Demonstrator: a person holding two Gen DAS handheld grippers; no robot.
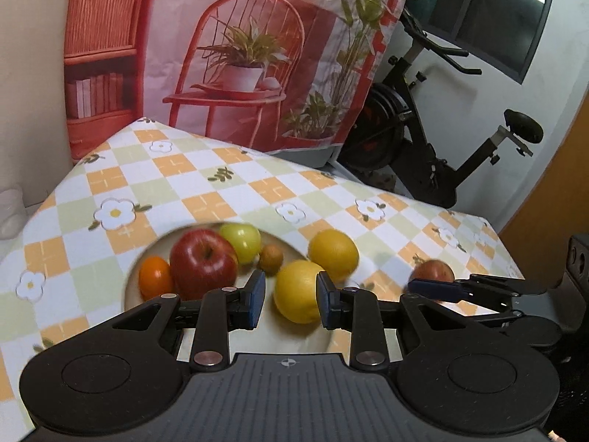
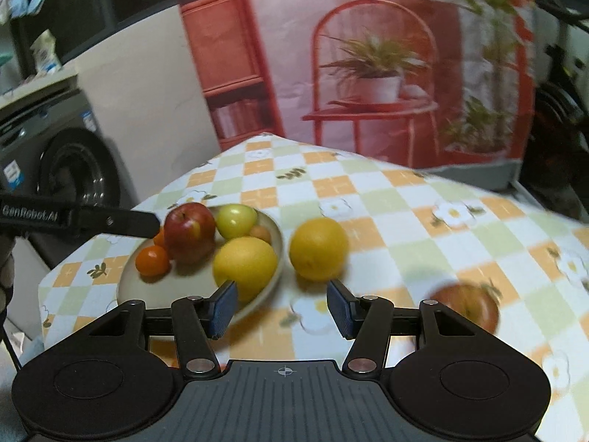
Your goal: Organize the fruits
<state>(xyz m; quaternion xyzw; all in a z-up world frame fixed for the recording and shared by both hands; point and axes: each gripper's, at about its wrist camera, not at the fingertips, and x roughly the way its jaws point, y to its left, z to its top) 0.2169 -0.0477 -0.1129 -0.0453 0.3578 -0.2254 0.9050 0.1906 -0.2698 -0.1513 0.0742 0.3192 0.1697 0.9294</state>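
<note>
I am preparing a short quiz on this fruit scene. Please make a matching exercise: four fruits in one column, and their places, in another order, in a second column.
Fruits:
1. red apple
2. lemon
3. orange
4. reddish fruit

Places:
A. on the cloth, just beside the plate
B. on the cloth, far from the plate
C. on the plate, at its near rim
D. on the plate, next to the green fruit

Pairs: 1-D, 2-C, 3-A, 4-B
</note>
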